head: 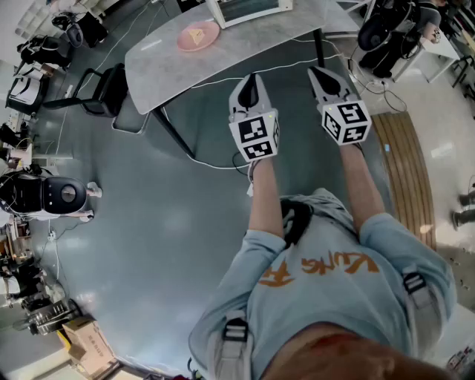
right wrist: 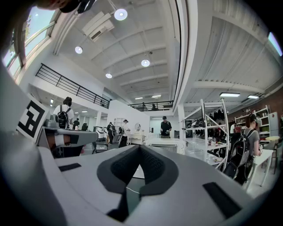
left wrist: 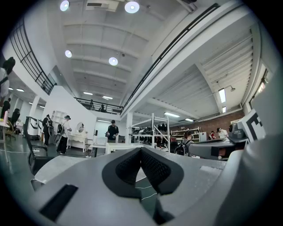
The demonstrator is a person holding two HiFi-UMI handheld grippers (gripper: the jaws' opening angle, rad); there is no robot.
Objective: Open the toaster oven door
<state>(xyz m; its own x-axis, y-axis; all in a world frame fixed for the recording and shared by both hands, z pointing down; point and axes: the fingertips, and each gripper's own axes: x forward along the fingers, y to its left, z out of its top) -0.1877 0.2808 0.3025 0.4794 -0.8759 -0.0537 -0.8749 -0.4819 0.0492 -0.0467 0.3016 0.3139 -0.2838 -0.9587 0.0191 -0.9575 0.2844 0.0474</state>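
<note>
Standing back from the worktop (head: 245, 52), you have the toaster oven (head: 251, 10) at its far side, cut off by the frame top, door seemingly shut. Step in first, then open one claw and pull the door's top edge down slowly; no handle is visible from here. Right now the left claw (head: 251, 80) and right claw (head: 320, 74) are both fully closed, empty, level, well short of the worktop.

The toaster oven (head: 249, 10) is cut off by the top edge of the head view. Only its white front frame shows, and I cannot tell if the door is open or shut. The table (head: 260, 46) is cut off there too. The thing on the pink plate (head: 198, 35) is too small to tell.
</note>
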